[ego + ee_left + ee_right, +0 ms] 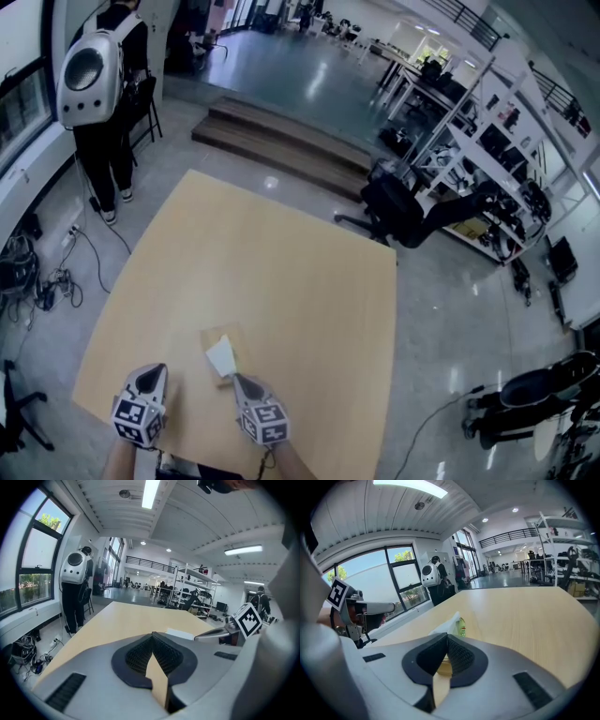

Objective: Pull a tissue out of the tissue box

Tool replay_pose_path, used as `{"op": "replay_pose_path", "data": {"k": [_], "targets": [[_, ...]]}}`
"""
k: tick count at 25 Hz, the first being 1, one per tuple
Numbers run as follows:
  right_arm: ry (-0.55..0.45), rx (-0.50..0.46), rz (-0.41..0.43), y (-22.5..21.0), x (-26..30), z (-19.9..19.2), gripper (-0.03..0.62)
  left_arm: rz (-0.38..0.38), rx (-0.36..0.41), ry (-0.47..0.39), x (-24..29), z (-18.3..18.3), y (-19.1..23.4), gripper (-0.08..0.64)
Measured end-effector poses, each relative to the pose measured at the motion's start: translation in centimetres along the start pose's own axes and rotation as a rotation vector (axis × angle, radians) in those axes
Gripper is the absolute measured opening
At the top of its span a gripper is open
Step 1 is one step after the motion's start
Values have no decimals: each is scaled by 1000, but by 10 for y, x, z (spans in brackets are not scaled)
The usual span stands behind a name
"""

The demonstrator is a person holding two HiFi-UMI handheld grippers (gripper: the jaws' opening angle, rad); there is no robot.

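Two grippers: left gripper (150, 371) and right gripper (237, 379) are side by side over the near end of the desk (281, 272)
Tissue box (214, 336): flat on the desk just ahead of the right gripper, its tissue (222, 355) standing up out of the top, so a free edge is there to take
Right fingers (461, 656): closed together at the tissue's near corner, apparently pinching it
Left fingers (136, 656): closed together on nothing, beside the box and apart from it, probably kept near to steady it
Stage: grip looks made, pull not yet done
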State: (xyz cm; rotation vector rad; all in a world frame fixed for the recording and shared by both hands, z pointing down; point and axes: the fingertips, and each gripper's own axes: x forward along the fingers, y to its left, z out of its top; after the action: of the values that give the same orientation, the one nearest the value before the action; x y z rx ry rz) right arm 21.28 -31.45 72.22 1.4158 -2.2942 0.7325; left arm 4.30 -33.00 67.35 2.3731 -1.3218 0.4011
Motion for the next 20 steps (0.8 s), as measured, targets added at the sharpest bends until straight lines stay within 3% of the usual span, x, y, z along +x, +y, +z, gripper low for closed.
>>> {"op": "replay_pose_path", "data": {"k": [20], "targets": [[-139,-20,-58,5,-31,50,5,-45,60,-99,-14,44,-10,8]]}}
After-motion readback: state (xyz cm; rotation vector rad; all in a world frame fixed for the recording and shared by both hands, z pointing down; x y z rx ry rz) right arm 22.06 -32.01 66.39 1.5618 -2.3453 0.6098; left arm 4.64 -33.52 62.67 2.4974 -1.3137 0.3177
